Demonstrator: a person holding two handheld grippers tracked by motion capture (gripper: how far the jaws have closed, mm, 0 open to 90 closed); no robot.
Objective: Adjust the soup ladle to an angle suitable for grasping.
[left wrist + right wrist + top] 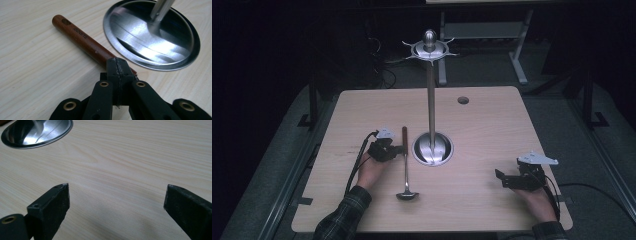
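2 grippers work over the worktop. Left gripper, jaws pressed together with nothing between them, touches the wooden handle of the ladle, which lies left of the worktop's centre, bowl toward the near edge, just beside the steel stand. Right gripper rests released near the near-right corner.

Left hand-held gripper, jaws pressed fully together, held low by the left hand with forearm entering from below. Right hand-held gripper, jaws spread wide apart, held level in the right hand.
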